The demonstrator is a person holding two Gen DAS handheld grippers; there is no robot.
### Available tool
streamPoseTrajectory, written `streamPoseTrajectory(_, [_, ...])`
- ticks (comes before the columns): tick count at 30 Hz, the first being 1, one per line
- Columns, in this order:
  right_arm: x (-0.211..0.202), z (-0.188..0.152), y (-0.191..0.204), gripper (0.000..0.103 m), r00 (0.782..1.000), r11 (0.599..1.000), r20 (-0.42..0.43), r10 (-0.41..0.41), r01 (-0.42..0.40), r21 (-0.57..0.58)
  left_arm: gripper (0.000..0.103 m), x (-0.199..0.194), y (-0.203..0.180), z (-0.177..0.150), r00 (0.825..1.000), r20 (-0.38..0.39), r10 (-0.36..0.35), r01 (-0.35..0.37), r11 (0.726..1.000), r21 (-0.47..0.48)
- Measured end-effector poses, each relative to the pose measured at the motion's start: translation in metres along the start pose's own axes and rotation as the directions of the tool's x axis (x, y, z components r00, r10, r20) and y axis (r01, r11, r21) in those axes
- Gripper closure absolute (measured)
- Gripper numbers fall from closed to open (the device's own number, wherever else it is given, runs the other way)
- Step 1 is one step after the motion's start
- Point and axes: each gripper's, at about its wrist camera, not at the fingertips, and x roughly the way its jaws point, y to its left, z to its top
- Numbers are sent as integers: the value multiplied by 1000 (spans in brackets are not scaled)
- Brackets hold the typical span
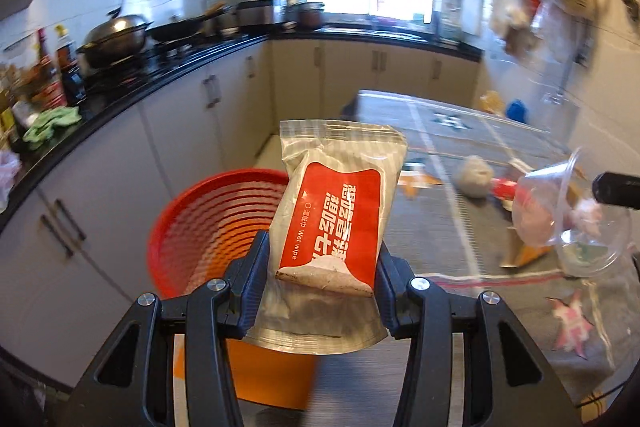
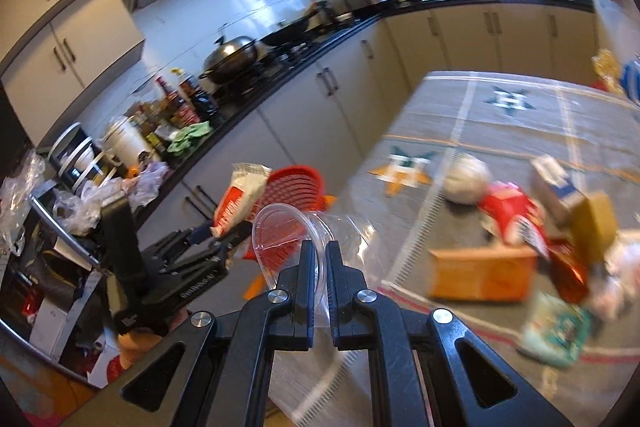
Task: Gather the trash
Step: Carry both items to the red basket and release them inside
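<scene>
Pinching a wet wipe packet (image 1: 336, 203) between its pads, the left gripper (image 1: 320, 251) is holding it tilted above the red slatted basket (image 1: 200, 219) beside the table edge (image 1: 452, 267). The right gripper (image 2: 319, 251) is squeezing its jaws nearly together on the rim of a clear plastic cup (image 2: 296, 227), while a grey ball (image 2: 466, 179), cartons and wrappers are lying scattered on the patterned cloth (image 2: 512, 131).

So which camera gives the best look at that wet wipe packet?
The left wrist view: the wet wipe packet fills the centre, label readable, clamped between the jaws. The right wrist view shows it small, blurred and side-on.
</scene>
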Motion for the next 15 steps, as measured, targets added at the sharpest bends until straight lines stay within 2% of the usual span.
streamPoseTrajectory(7, [69, 30, 38, 97, 997, 997, -43, 63, -65, -32, 56, 28, 56, -4, 993, -70, 90, -98, 987, -123])
streamPoseTrajectory(15, [146, 46, 45, 96, 990, 995, -100, 103, -101, 23, 56, 57, 82, -9, 986, -121, 115, -135, 976, -171])
